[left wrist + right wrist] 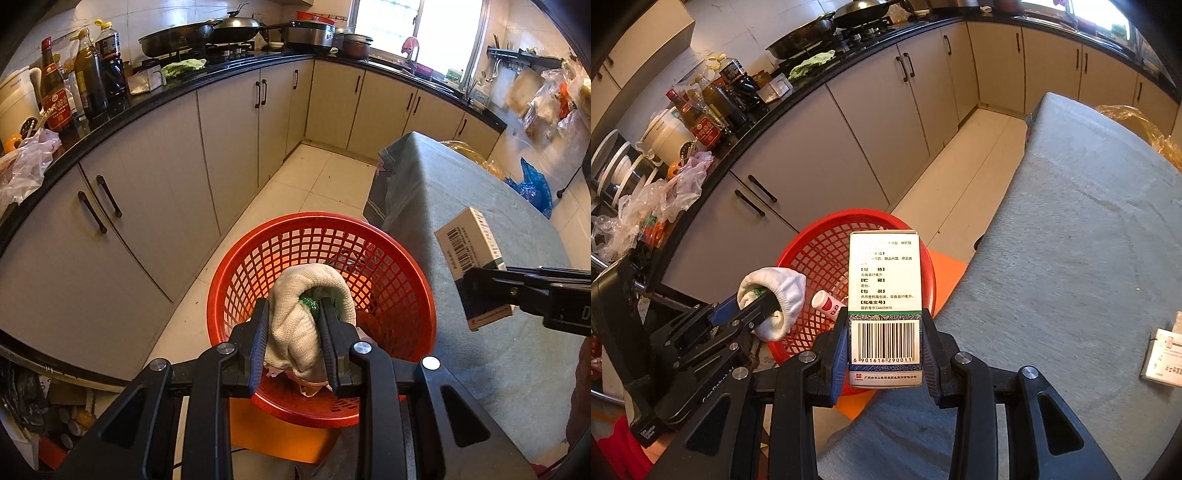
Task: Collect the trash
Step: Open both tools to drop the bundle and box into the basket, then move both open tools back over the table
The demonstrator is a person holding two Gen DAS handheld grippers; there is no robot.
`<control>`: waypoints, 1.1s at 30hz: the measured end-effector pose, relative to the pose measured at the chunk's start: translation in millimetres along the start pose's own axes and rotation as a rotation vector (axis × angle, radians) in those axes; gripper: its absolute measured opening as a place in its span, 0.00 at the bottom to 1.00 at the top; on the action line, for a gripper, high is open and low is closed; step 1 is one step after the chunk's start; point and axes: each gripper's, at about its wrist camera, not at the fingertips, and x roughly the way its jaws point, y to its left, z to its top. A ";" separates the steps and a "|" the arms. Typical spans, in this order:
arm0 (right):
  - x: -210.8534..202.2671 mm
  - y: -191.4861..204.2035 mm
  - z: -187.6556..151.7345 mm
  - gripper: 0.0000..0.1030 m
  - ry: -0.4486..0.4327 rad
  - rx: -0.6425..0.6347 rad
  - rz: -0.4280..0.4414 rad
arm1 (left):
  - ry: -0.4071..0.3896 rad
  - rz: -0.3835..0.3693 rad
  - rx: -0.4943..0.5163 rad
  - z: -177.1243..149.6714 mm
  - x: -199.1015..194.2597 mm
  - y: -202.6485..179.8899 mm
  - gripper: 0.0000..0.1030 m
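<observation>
Red plastic mesh basket [399,280] fills left wrist view, sat on orange stool beside grey-clothed worktop [480,229]. Left tool [293,314] clamped narrow on cream knitted cloth bundle [306,295] with green scrap inside, poised over basket mouth. Best release well inside rim, not on edge.

Right wrist view: right tool [885,339] gripping white rectangular medicine carton [884,273] at barcode end, carton hanging over basket near rim. Small white-and-red bottle [827,301] already inside. Bring carton further toward centre before letting go.

Home kitchen: stove with woks [207,35], cabinets [229,122], probably a sink.
</observation>
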 end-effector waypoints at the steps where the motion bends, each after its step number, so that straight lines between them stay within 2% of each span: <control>1: 1.8 0.9 0.8 0.37 0.002 0.001 0.002 | 0.000 -0.001 0.000 0.4 0.3 0.4 0.25; 5: 11.2 5.3 7.5 0.38 0.014 -0.003 0.009 | -0.011 -0.004 0.008 4.0 1.3 -0.2 0.25; 7: 14.4 7.4 11.7 0.38 0.009 -0.002 0.012 | -0.018 -0.003 0.013 4.4 0.5 -2.4 0.29; 9: 16.1 7.7 15.3 0.46 0.008 -0.002 0.015 | -0.020 0.000 0.012 5.1 0.3 -3.8 0.36; 11: 13.1 6.8 17.5 0.48 -0.007 0.003 0.015 | -0.023 0.006 0.003 5.0 -0.2 -2.8 0.47; 12: 10.9 6.0 18.2 0.48 -0.014 0.006 0.017 | -0.026 0.009 0.001 4.9 -0.9 -2.5 0.49; 21: -11.6 -21.1 3.0 0.48 -0.040 0.093 0.009 | -0.030 0.007 0.008 4.7 -4.4 -14.8 0.50; 33: -47.6 -61.8 -29.0 0.48 -0.070 0.168 -0.033 | -0.020 -0.054 0.095 -2.5 -6.8 -71.4 0.51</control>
